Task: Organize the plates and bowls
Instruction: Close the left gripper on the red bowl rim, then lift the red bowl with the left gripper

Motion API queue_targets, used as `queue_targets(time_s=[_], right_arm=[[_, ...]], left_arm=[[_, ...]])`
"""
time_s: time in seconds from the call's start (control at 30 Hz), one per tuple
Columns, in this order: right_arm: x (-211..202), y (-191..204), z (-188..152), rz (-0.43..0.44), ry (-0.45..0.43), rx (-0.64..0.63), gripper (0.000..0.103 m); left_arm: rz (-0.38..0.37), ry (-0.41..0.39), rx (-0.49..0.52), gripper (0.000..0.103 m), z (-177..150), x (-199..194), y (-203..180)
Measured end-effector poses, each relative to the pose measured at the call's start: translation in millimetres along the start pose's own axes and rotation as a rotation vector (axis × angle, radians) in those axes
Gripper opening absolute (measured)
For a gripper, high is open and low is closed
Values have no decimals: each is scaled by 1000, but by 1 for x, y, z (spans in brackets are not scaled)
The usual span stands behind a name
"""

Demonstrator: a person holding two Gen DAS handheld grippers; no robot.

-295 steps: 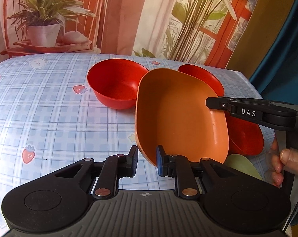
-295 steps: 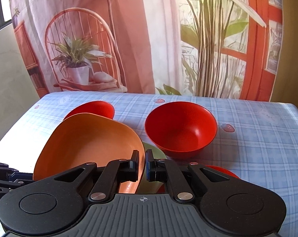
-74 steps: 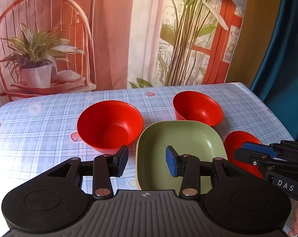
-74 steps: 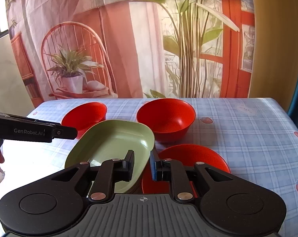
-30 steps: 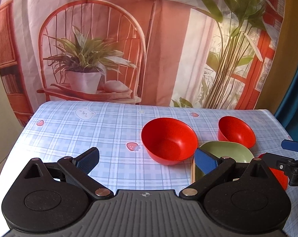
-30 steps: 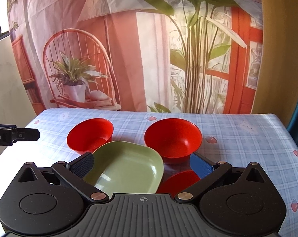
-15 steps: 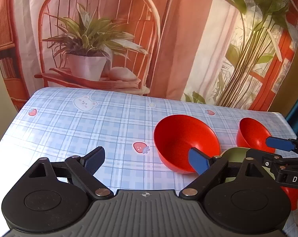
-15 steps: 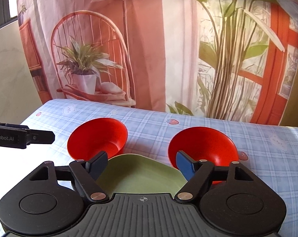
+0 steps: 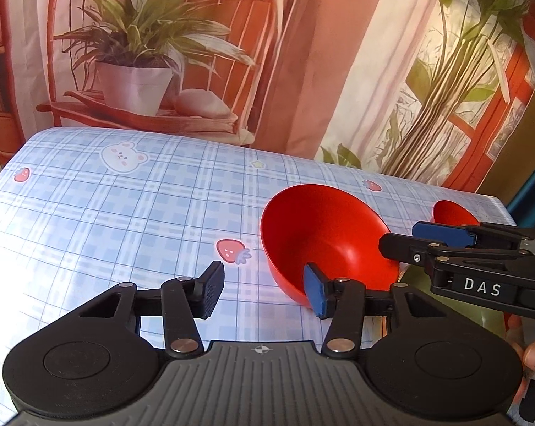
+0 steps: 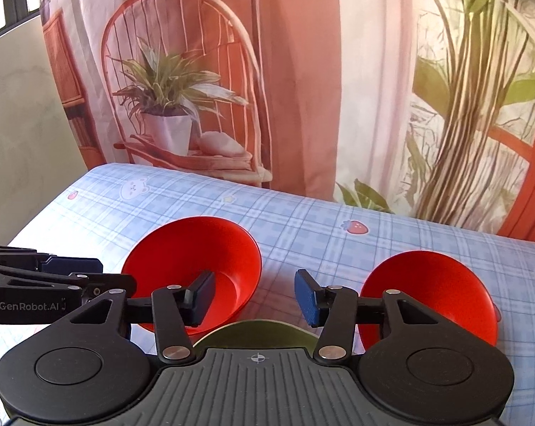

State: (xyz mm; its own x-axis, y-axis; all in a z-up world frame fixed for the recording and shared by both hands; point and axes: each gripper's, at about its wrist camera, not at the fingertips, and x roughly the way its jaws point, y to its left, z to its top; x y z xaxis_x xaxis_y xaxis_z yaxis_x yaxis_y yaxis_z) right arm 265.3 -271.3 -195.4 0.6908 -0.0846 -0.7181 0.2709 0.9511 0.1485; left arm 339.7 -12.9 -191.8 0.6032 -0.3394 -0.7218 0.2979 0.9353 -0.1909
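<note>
A large red bowl (image 9: 324, 234) sits on the checked tablecloth (image 9: 125, 213); it also shows in the right wrist view (image 10: 192, 262). My left gripper (image 9: 263, 289) is open and empty, its right finger at the bowl's near rim. A second red bowl (image 10: 430, 291) stands to the right, seen far right in the left wrist view (image 9: 452, 211). A green plate (image 10: 256, 332) lies just under my right gripper (image 10: 255, 300), which is open and empty between the two bowls. The right gripper (image 9: 441, 245) reaches in from the right in the left wrist view.
A printed backdrop of a chair and potted plant (image 9: 136, 67) hangs behind the table's far edge. The tablecloth's left half (image 9: 89, 220) holds only printed strawberries. The left gripper (image 10: 43, 277) enters the right wrist view from the left.
Both grippers have moved forward and left toward the large red bowl. The left gripper's jaws have narrowed somewhat. The green plate has slipped mostly out of both views.
</note>
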Motion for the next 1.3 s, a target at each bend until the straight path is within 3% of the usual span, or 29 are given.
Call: queue_targets(time_s=[0.23, 0.37, 0.87, 1.3], right_arm=[[14, -4, -6, 17, 36, 27, 28], [12, -1, -5, 43, 36, 9, 13], [-25, 17, 11, 50, -29, -21, 13], [-107, -9, -8, 17, -98, 1, 13]], left_arm=[[-55, -3, -3, 26, -2, 6, -1], [-55, -10, 19, 24, -3, 5, -7], [-31, -69, 53, 24, 5, -36, -12], [-82, -99, 141, 25, -10, -85, -74]])
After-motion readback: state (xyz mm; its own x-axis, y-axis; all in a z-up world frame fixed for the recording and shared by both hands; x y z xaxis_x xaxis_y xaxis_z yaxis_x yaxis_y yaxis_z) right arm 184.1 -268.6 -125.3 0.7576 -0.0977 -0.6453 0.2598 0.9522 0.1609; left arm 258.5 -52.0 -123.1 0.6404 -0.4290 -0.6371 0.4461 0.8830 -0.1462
